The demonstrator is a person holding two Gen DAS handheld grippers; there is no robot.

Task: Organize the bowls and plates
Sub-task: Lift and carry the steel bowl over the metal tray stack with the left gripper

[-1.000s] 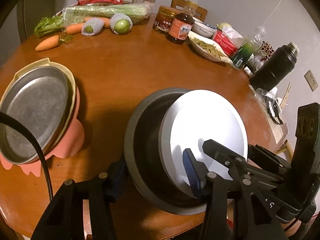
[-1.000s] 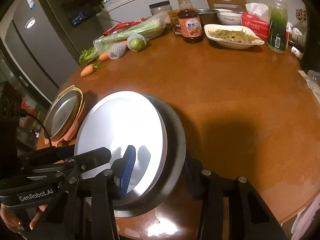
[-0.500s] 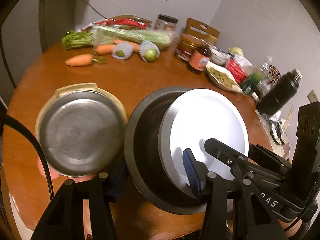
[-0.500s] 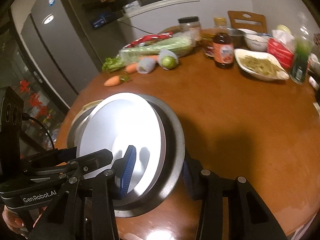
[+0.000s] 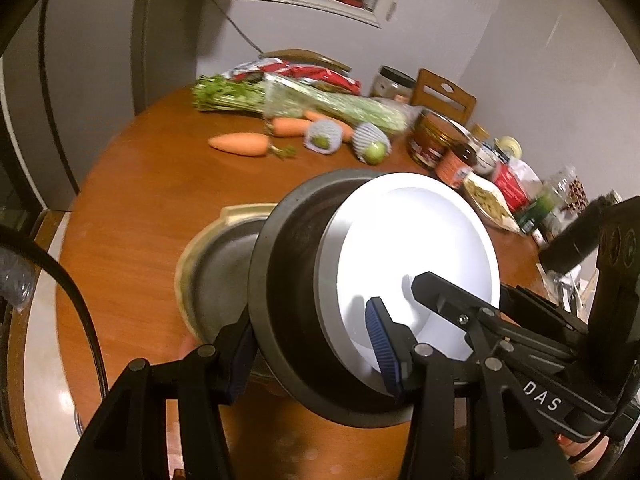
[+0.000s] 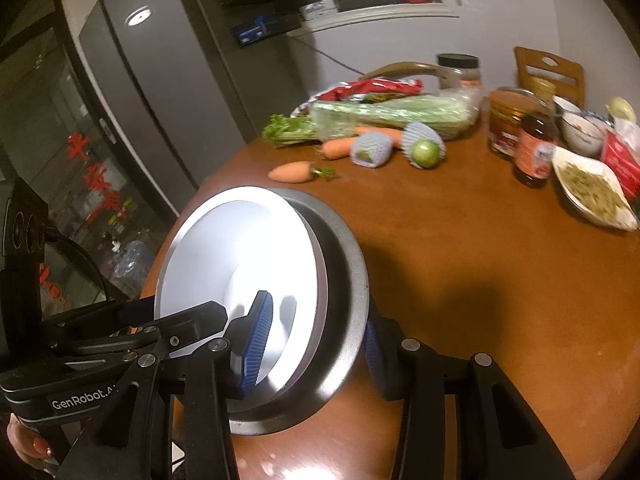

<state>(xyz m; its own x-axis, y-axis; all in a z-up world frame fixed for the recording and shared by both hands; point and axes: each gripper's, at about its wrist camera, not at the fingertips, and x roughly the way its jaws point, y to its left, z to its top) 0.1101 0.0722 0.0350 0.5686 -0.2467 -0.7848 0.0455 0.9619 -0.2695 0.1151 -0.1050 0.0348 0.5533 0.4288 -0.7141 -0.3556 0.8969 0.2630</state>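
Both grippers hold one stack: a white plate (image 5: 416,248) inside a dark grey plate (image 5: 288,280), tilted and lifted above the round wooden table (image 5: 152,200). My left gripper (image 5: 312,356) is shut on the stack's near rim. My right gripper (image 6: 316,344) is shut on the same stack (image 6: 248,248) from the opposite side. Below and left of the stack, a steel plate (image 5: 224,272) sits in a yellow dish (image 5: 240,212) on the table, partly hidden by the held stack.
Carrots (image 5: 240,144), celery (image 5: 304,100), netted fruit (image 6: 424,148), jars and a sauce bottle (image 6: 534,148) crowd the far side. A white dish of food (image 6: 592,188) lies at right. A fridge (image 6: 140,80) stands left of the table.
Both grippers have lifted the plate stack and carried it left, so it now overlaps the steel plate. The views have tilted up toward the wall.
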